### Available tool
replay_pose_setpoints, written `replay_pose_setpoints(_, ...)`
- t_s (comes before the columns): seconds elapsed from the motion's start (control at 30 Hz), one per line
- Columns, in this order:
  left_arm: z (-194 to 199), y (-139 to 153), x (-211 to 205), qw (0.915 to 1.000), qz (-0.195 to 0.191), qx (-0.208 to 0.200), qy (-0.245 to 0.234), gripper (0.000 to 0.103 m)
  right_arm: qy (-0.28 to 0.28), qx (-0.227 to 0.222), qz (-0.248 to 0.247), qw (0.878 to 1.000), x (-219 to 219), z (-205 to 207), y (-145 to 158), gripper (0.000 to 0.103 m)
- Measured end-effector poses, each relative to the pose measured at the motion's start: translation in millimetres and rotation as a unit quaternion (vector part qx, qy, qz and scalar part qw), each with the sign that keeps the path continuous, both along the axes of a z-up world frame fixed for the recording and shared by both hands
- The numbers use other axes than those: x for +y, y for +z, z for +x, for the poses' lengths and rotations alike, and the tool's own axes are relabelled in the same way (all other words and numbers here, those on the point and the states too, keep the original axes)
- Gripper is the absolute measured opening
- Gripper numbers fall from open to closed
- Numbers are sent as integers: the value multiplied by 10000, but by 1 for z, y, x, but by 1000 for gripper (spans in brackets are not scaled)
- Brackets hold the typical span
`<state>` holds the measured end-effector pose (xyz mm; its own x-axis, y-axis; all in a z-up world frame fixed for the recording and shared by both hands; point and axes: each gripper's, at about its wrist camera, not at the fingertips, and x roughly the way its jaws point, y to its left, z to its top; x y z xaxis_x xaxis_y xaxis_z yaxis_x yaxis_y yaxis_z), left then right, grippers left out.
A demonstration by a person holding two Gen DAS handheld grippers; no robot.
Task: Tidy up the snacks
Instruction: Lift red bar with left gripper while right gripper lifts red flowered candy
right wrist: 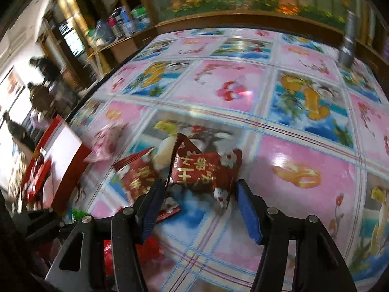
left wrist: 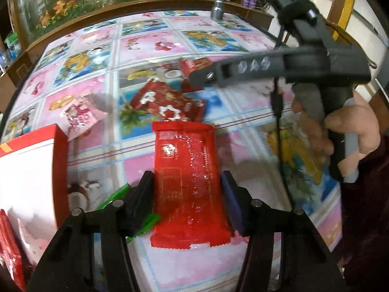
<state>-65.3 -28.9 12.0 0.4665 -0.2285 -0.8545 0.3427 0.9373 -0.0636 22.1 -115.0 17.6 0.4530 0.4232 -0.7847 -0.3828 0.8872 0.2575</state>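
Note:
A long bright red snack packet (left wrist: 188, 182) lies flat on the table between the fingers of my left gripper (left wrist: 187, 185); the jaws are open and straddle it, apart from its sides. A green wrapper (left wrist: 116, 196) lies under the left finger. Beyond it lie a dark red packet with white flowers (left wrist: 167, 105) and a pink packet (left wrist: 81, 115). My right gripper (right wrist: 198, 196) is open around a small dark red packet with gold writing (right wrist: 206, 170). A second dark red packet (right wrist: 138, 175) lies to its left. The right gripper also shows in the left wrist view (left wrist: 209, 75).
A red and white box (left wrist: 31, 170) holding several packets stands at the left; it also shows in the right wrist view (right wrist: 63, 155). A silver flashlight (left wrist: 218, 0) stands at the table's far edge. The table wears a pink and blue cartoon cloth (right wrist: 304, 170).

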Motion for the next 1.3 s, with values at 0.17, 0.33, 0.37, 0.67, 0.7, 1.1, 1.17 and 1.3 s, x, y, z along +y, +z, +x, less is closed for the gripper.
replay_pose_setpoints(0.17, -1, -4, -8, 9997, 227, 3, -88, 76, -381, 16, 258, 9989, -6, 6, 0, 65)
replay_pose_setpoints(0.33, -1, -6, -11, 9997, 202, -82, -120, 78, -517, -337, 43, 9981, 6, 6, -1, 69)
replay_pose_setpoints(0.37, 0, -5, -9, 9998, 146, -101, -97, 78, -521, -390, -5, 9979, 8, 6, -1, 69)
replay_pose_setpoints(0.67, 2, -2, 0, 9996, -52, -291, 7, 48, -696, -416, -73, 9967, 3, 10, -1, 48)
replay_pose_setpoints(0.7, 2, -2, 0, 9995, -40, -302, 9, 48, -737, -393, 19, 9965, 0, 10, 0, 48)
replay_pose_setpoints(1.1, -3, 5, 8, 9993, -184, -253, 196, 48, -1082, -478, 981, 9881, -31, 9, 20, 48)
replay_pose_setpoints(1.17, -7, 9, 10, 9991, -226, -298, 206, 47, -1087, -471, 979, 9881, -30, 9, 20, 48)
replay_pose_setpoints(1.3, -15, 19, 14, 9985, -339, -363, 215, 30, -1093, -512, 980, 9878, -30, 9, 20, 48)
